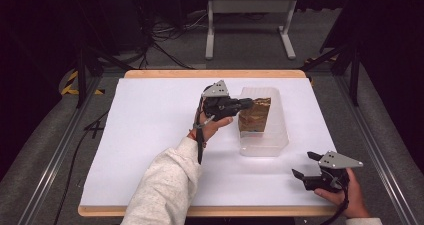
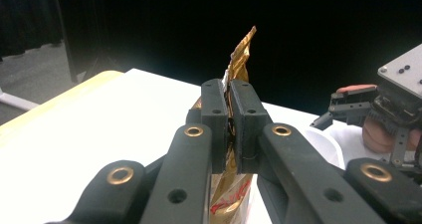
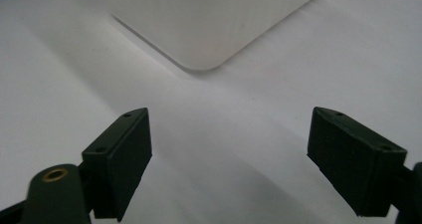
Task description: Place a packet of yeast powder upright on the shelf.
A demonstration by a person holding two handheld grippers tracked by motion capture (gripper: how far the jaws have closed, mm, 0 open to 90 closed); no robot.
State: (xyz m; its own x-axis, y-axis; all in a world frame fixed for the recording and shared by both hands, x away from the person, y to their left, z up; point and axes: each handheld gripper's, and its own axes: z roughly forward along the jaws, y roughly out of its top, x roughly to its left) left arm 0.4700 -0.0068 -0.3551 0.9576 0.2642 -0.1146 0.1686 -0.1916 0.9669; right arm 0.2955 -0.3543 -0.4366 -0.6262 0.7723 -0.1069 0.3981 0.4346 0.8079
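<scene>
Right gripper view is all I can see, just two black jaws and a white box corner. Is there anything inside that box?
Observer: Yes. A gold snack packet stands in the clear plastic bin, as the high view shows.
Operator: Is somebody holding it?
Observer: The left gripper is shut on the packet's top edge; the left gripper view shows the crinkled foil pinched between its pads.
Operator: Where's my gripper then?
Observer: The right gripper sits open over the white table, near its front right corner, apart from the bin.
</scene>
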